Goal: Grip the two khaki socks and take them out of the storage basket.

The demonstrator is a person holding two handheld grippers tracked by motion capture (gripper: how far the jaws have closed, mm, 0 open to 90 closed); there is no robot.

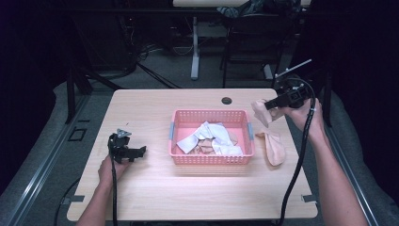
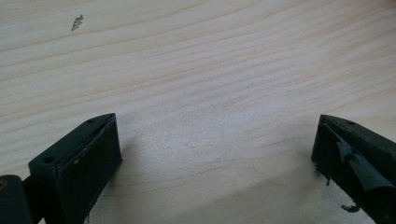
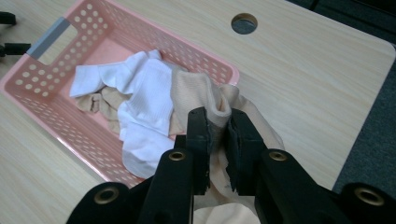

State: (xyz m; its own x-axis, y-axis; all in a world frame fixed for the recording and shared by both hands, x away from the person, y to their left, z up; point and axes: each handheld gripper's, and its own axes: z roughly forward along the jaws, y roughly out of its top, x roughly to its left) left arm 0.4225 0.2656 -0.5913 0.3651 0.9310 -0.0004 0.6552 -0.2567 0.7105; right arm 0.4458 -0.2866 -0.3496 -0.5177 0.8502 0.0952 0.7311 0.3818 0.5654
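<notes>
A pink perforated basket stands mid-table and holds white socks with beige ones under them. My right gripper is raised to the right of the basket, shut on a beige sock that droops from its jaws. Another beige sock lies flat on the table to the basket's right. My left gripper rests on the table to the left of the basket. Its jaws stand wide apart over bare wood, with nothing between them.
The light wooden table has a round cable hole behind the basket. Table legs and dark chairs stand beyond the far edge. A small mark shows on the wood.
</notes>
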